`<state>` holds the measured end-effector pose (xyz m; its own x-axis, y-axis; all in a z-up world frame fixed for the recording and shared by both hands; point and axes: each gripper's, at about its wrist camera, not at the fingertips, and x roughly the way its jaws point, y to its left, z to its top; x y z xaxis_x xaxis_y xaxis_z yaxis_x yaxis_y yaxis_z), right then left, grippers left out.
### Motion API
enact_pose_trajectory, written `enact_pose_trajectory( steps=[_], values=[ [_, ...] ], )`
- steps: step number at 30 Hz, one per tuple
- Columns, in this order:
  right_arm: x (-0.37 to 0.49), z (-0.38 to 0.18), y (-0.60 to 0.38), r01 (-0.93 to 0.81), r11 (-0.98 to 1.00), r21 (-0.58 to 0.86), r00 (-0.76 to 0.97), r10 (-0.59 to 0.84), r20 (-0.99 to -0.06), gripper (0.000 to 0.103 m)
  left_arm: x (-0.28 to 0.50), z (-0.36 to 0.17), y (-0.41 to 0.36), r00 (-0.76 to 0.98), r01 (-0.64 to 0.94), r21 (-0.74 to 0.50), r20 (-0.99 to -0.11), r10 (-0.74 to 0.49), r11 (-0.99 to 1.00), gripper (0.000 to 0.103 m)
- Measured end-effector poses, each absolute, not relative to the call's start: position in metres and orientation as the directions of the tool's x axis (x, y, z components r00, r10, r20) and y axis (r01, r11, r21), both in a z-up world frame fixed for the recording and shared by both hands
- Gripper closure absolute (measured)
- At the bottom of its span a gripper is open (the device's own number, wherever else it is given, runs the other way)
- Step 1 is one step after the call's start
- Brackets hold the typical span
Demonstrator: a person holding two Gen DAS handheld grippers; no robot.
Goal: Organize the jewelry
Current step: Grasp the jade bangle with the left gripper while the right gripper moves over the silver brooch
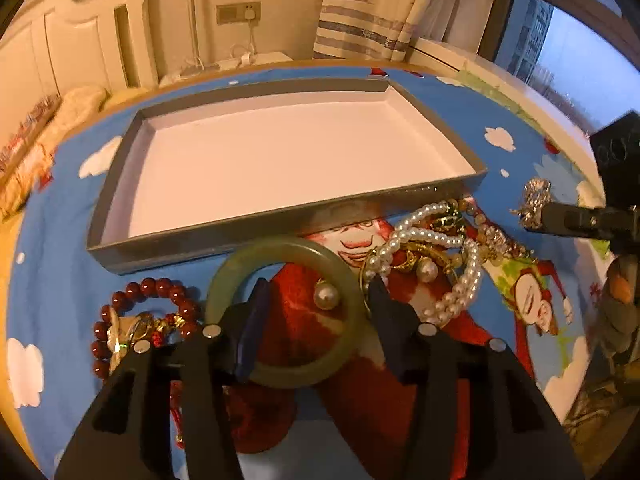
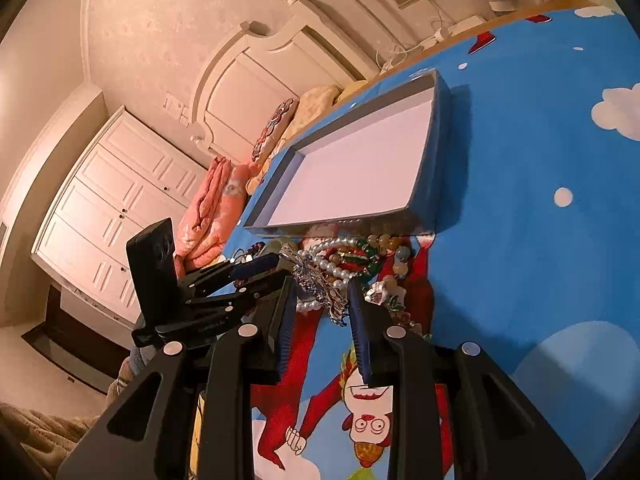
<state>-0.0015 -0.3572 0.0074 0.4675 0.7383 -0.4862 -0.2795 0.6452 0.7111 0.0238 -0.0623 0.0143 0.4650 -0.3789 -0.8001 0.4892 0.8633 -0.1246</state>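
1. Jewelry lies heaped on the cartoon bedsheet (image 1: 520, 92) in the left wrist view, just in front of the grey tray (image 1: 192, 256), which holds nothing yet. The left gripper (image 1: 316, 292) straddles the green jade bangle (image 1: 288, 250), one finger inside the ring and one outside, jaws apart, not clamped.
2. Right wrist view: the right gripper (image 2: 320, 296) is clamped on a silver sparkly piece (image 2: 320, 284) above the pearl strands (image 2: 336, 264). Sorting has barely begun; everything remains outside the tray.

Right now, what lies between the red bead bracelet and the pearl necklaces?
The green bangle, with a large pearl showing inside its ring; the left wrist view shows this.
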Motion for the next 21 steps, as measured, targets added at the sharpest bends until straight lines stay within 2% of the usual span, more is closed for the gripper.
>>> enact_pose_trajectory(
  steps=[1,2,4,5,6,8,9,12,17,21],
  values=[
    [-0.002,0.006,-0.357,-0.278,0.644,0.713,0.467,0.739,-0.486,0.077,0.028,0.014,-0.062,0.439,0.500,-0.164,-0.798,-0.412,0.851,0.036],
    [-0.002,0.006,-0.356,-0.276,0.645,0.713,0.466,0.738,-0.487,0.077,0.033,0.014,-0.063,0.417,0.503,-0.199,-0.796,-0.438,0.841,0.027],
    [-0.002,0.005,-0.354,-0.274,0.646,0.712,0.467,0.737,-0.489,0.077,0.045,0.015,-0.066,0.401,0.471,-0.238,-0.799,-0.447,0.849,0.026],
    [-0.003,0.006,-0.354,-0.274,0.646,0.712,0.468,0.737,-0.488,0.077,0.048,0.016,-0.068,0.403,0.460,-0.241,-0.801,-0.442,0.855,0.030],
    [-0.004,0.006,-0.355,-0.273,0.647,0.712,0.471,0.735,-0.487,0.077,0.053,0.017,-0.069,0.413,0.436,-0.247,-0.799,-0.436,0.865,0.038],
    [-0.006,0.007,-0.356,-0.270,0.648,0.712,0.479,0.732,-0.485,0.077,0.058,0.016,-0.067,0.414,0.412,-0.270,-0.795,-0.443,0.870,0.079],
    [-0.006,0.007,-0.358,-0.268,0.649,0.712,0.483,0.730,-0.484,0.077,0.061,0.014,-0.063,0.401,0.397,-0.317,-0.784,-0.474,0.861,0.084],
    [-0.006,0.007,-0.363,-0.261,0.651,0.713,0.495,0.724,-0.480,0.077,0.060,0.010,-0.054,0.410,0.372,-0.380,-0.751,-0.518,0.847,0.086],
    [-0.005,0.007,-0.361,-0.265,0.643,0.718,0.491,0.731,-0.474,0.077,0.042,0.022,-0.064,0.499,0.384,-0.262,-0.747,-0.438,0.885,0.093],
    [-0.005,0.012,-0.359,-0.284,0.631,0.722,0.501,0.740,-0.450,0.077,0.025,0.049,-0.061,0.557,0.405,-0.242,-0.699,-0.448,0.882,0.092]
  ],
)
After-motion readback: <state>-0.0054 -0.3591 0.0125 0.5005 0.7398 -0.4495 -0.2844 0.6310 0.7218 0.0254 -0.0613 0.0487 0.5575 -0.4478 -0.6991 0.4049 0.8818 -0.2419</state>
